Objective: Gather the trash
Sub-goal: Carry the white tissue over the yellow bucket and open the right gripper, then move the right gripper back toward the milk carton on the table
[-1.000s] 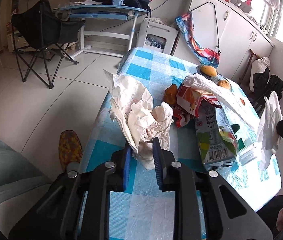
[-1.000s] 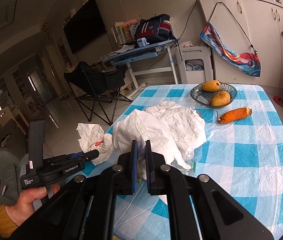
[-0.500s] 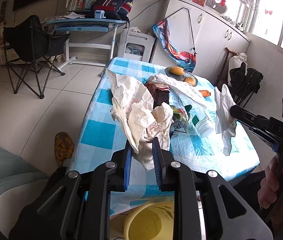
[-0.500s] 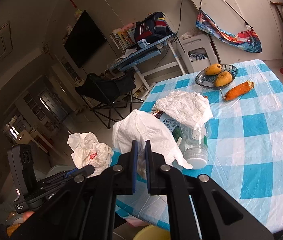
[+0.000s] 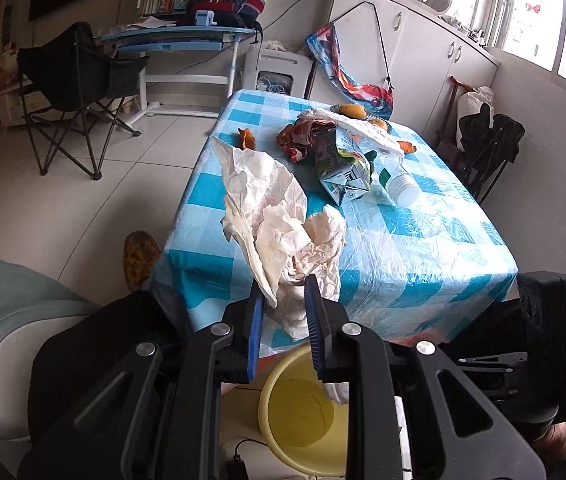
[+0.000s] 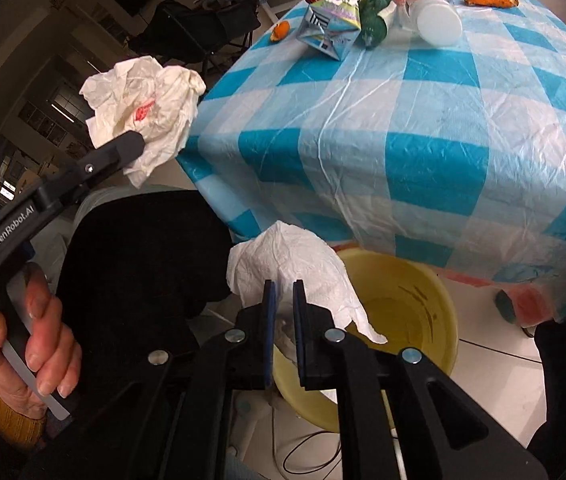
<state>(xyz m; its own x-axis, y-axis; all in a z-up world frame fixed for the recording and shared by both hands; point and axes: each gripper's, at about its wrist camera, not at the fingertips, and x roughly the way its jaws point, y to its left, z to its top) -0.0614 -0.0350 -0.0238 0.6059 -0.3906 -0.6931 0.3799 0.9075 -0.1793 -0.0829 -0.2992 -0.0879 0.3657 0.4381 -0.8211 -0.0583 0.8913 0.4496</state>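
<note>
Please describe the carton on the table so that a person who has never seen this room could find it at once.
Look at the table with the blue and white checked cloth. Near its middle lies a heap of rubbish, and the carton lies on its side at the near edge of that heap, next to a clear bottle with a white cap. It is the only folded, boxy thing there, printed pale blue and green with a crushed end.

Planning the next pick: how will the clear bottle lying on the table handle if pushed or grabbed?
The bottle lies on its side, so a push will probably roll it. It looks empty, likely light. Its smooth plastic may slip on the glossy tablecloth.
</note>
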